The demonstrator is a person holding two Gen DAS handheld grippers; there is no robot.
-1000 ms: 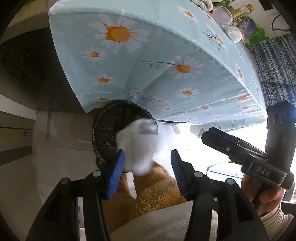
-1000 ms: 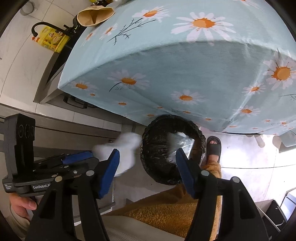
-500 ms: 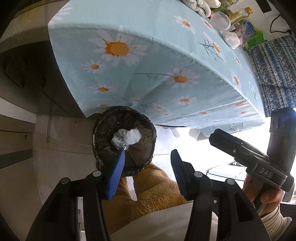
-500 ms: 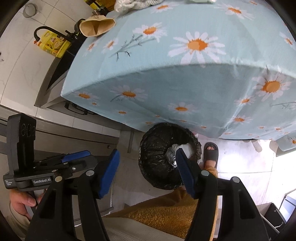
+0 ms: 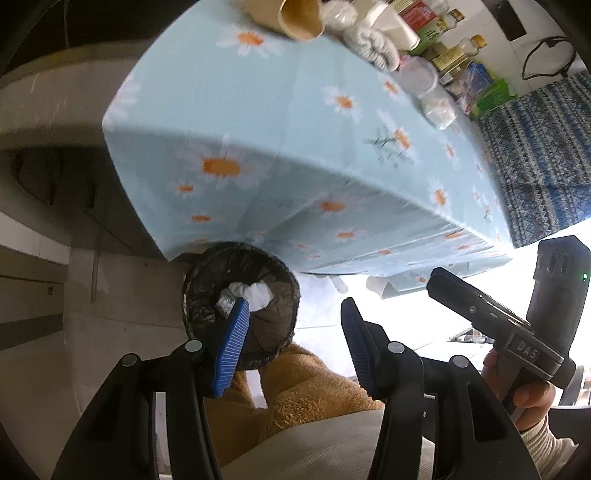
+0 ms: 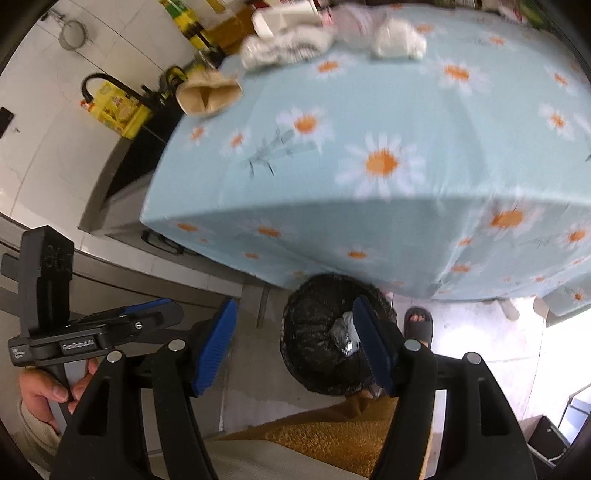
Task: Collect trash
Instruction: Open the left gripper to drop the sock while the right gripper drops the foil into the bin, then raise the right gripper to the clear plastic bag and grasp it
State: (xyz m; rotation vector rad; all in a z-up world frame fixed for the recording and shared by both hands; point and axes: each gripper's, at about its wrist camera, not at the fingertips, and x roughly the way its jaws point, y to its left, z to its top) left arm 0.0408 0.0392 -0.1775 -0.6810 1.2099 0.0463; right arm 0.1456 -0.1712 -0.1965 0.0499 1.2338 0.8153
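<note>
Left gripper (image 5: 293, 332): fingers spread, nothing between them, pads bare. Right gripper (image 6: 295, 347): fingers spread too, have just been opening a bit wider, nothing pinched.

Trash bin (image 5: 240, 306) with black liner sits on the floor, just past the left gripper's left finger (image 5: 231, 350) in the left wrist view; that finger's tip overlaps the bin's near rim in the picture, contact cannot be told. In the right wrist view the bin (image 6: 321, 339) lies just beyond the right gripper's right finger (image 6: 373, 347), partly behind it.

Trash is inside the bin: white crumpled tissue (image 5: 253, 291) and a shiny foil wrapper (image 5: 226, 303) beside it, both just ahead of the left finger tip. Right view shows the foil wrapper (image 6: 345, 334) touching the inner edge of the right finger in the picture; tissue mostly hidden there.

Table (image 5: 295, 140) with a light blue daisy cloth is beyond both finger pairs, above the bin, its edge overhanging the bin's far side. On its far end, well apart from the fingers: brown paper cup (image 5: 299, 16) on its side, white crumpled cloth (image 5: 373, 44), bottles, packets, blurred.

Person's hand (image 5: 528, 395) holds the right gripper's handle, right of the left fingers. Other hand (image 6: 55, 387) holds the left gripper, left of the right fingers. Slippered foot (image 6: 417, 325) on the floor just right of the bin.
</note>
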